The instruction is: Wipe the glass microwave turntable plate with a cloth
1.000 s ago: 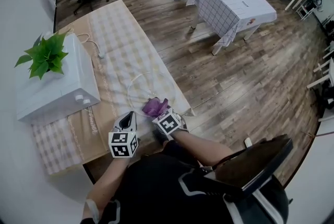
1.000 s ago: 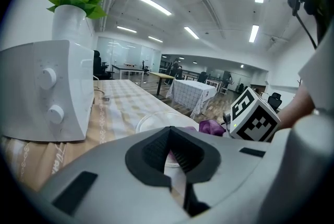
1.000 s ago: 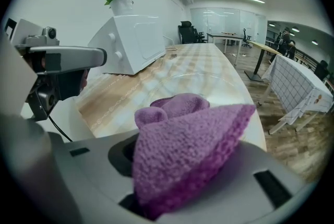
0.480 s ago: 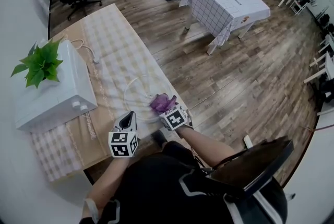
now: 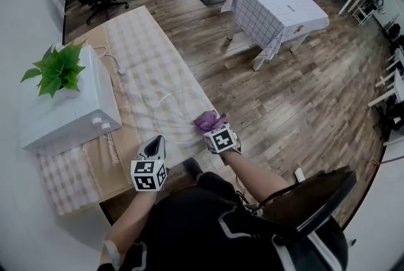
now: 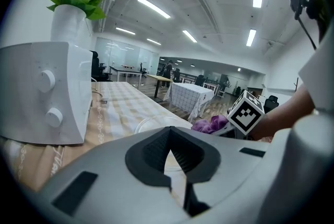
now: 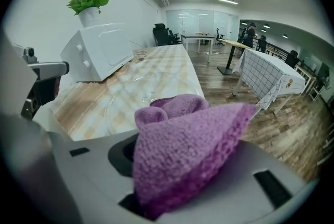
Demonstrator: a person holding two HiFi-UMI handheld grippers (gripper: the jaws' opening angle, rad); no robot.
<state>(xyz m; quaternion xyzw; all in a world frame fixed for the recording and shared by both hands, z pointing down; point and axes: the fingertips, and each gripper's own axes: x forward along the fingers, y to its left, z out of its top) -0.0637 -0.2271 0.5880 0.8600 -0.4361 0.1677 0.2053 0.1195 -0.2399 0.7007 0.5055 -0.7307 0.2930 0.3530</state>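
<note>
On the counter [image 5: 95, 165], head view first: the glass plate [image 5: 172, 113] lies flat on the checked runner [image 5: 158, 67], near the front edge. The white microwave [image 5: 66, 105] stands well off to its left, a green plant [image 5: 58, 67] sitting on top. The right hand-held gripper [image 5: 213, 129] is down at the plate's right rim, a purple cloth [image 5: 206, 119] bunched at its tip. The left hand-held gripper [image 5: 154, 143] hangs near the plate's front edge, over the counter. Both marker cubes [image 5: 149, 174] show black-and-white squares, no words. Out on the floor, a table [image 5: 278, 4] under a grid cover carries a small red print, too small to read.

Left gripper view now: jaws together, tips meeting, nothing between them. Past them lies the plate, and to the right the cloth beside the other gripper's cube. Microwave at left, two knobs [image 6: 47, 79] facing us.

Right gripper view: jaws clamped on the cloth, which bulges up and fills the middle. Ahead of it the plate lies flat on the runner, microwave and plant beyond to the left.
</note>
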